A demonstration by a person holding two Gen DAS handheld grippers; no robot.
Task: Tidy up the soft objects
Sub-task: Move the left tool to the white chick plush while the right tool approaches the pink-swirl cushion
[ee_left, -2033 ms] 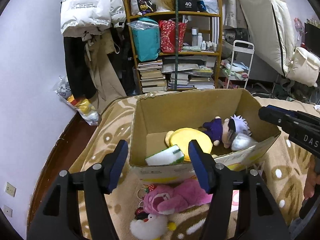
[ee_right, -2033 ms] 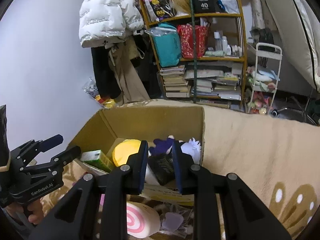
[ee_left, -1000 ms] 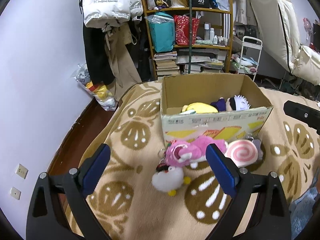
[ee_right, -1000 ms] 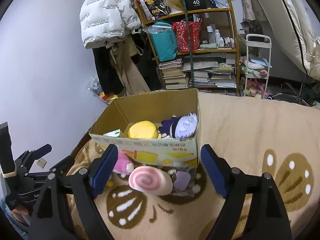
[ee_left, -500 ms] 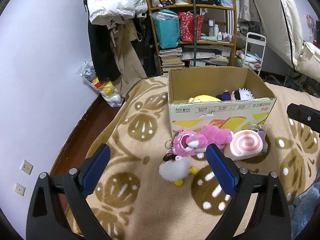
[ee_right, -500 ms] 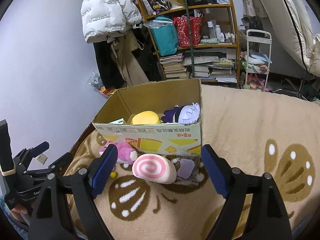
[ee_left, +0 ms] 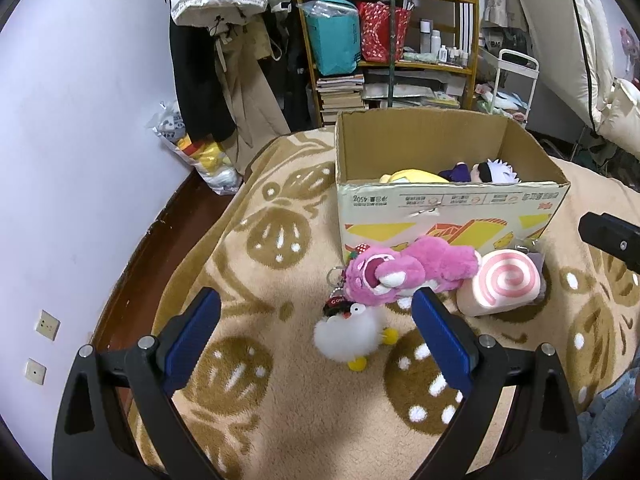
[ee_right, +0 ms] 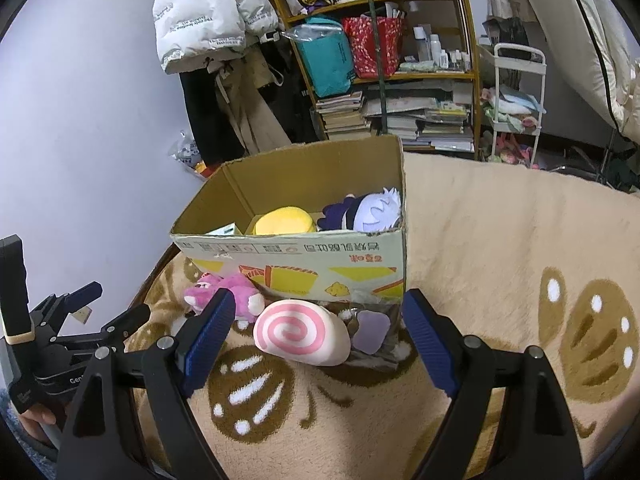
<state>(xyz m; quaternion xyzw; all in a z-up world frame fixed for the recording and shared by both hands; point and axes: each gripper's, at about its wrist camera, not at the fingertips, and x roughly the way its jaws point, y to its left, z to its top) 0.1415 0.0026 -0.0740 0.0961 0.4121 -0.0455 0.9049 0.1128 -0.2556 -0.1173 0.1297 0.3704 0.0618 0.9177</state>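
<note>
soft toys are now split between the cardboard box (ee_left: 448,204) and the blanket (ee_left: 280,400): a yellow plush (ee_right: 285,220) and a white-haired doll (ee_right: 374,210) lie inside the box, while the pink bear (ee_left: 404,270), the swirl cushion (ee_left: 505,282) and the white chick (ee_left: 348,336) lie outside along its near wall, at about six o'clock from it. what has just changed is that both tools have pulled back from the box; two seconds ago the right gripper (ee_right: 316,338) was pinched on a dark item over the box opening, and now its jaws stand wide with nothing between them. that suggests one drop-off is finished and the next pick is open. the left gripper (ee_left: 316,332) is also spread and empty, with the chick and the bear's head framed between its fingers, so that pair looks like the likely next target. compared with the earlier frame, the box sits farther off, toward twelve o'clock, and the three loose toys are fully in sight.
</note>
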